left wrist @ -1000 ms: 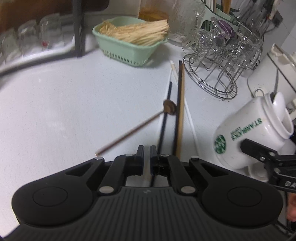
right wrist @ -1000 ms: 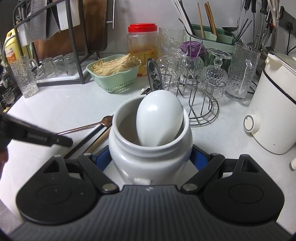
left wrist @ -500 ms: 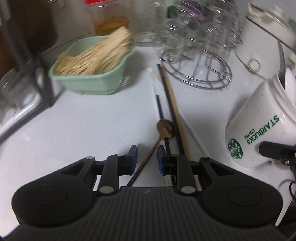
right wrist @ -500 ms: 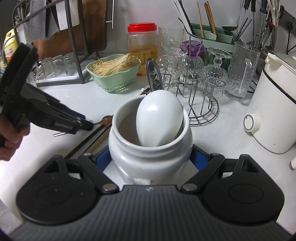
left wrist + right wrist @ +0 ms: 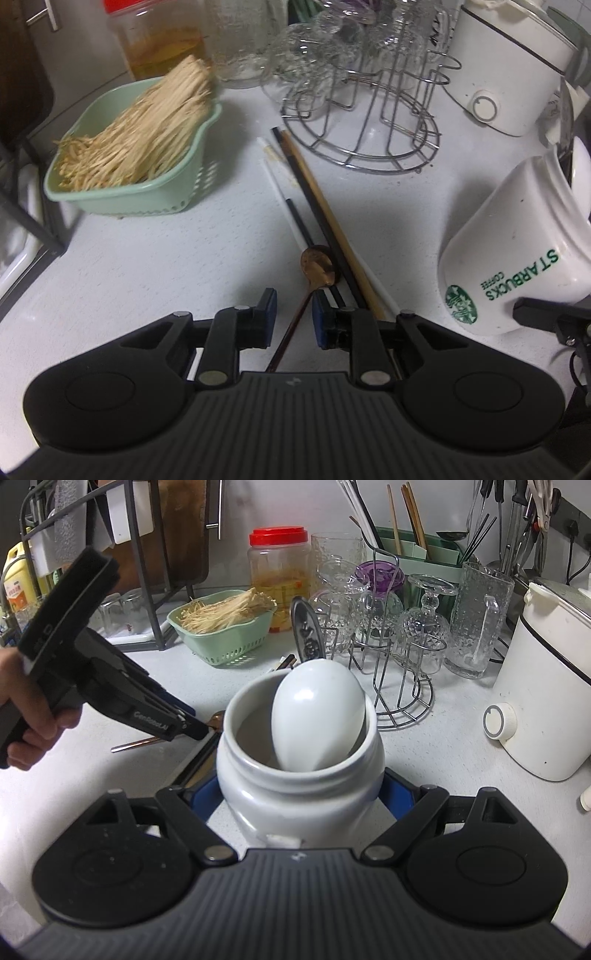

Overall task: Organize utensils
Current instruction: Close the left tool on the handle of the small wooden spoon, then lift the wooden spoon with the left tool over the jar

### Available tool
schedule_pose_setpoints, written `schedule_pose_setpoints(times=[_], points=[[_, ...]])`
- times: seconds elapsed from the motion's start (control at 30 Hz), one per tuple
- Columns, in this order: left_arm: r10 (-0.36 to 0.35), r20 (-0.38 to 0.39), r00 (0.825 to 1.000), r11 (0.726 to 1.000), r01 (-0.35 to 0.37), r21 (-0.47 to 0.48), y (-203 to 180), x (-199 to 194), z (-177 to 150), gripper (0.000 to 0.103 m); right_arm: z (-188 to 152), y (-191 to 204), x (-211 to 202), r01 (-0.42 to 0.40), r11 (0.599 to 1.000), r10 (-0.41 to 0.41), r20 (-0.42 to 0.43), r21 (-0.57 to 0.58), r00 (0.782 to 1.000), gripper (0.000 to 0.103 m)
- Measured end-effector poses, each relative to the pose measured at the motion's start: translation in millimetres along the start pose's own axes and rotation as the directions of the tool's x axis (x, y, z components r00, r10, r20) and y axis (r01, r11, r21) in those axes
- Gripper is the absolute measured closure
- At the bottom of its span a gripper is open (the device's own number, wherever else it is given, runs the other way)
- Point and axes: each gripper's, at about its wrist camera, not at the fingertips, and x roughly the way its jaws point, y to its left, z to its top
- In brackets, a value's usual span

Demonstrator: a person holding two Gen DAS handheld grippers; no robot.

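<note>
Our small copper spoon (image 5: 317, 264) lies on the white counter (image 5: 155, 266), its bowl resting against the loose chopsticks (image 5: 325, 218) and its handle running back between the fingers of our left gripper (image 5: 294, 312). A second ago that gripper was pinched shut and the spoon lay off to its side; since then we have swung over the handle, and the jaws are now closing, though the pads do not yet press on it. So the pickup is lined up but not made.

Our right gripper (image 5: 299, 797) stays clamped on the white jar (image 5: 295, 786), tilted toward the spoon, with a white ladle (image 5: 317, 712) already inside. Around us stand a green basket (image 5: 122, 192), a wire glass rack (image 5: 369, 140) and a white cooker (image 5: 546, 701).
</note>
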Motion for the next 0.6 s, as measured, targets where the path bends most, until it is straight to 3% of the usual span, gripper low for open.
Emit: schedule_pose_setpoints(times=[0.2, 0.4, 0.6], points=[[-0.025, -0.008, 1.000, 0.999, 0.025, -0.033, -6, 0, 2, 0.098, 0, 0, 0, 0.002, 1.000, -0.002, -0.001, 0.003, 1.000, 0.012], [-0.014, -0.001, 1.000, 0.989, 0.013, -0.145, -2, -7, -6, 0.099, 2, 0, 2, -0.001, 1.000, 0.001, -0.003, 0.001, 1.000, 0.012], [0.003, 0.030, 1.000, 0.962, 0.005, -0.274, 5, -27, -21, 0.099, 3, -1, 4, -0.011, 1.000, 0.011, 0.000, -0.009, 1.000, 0.012]])
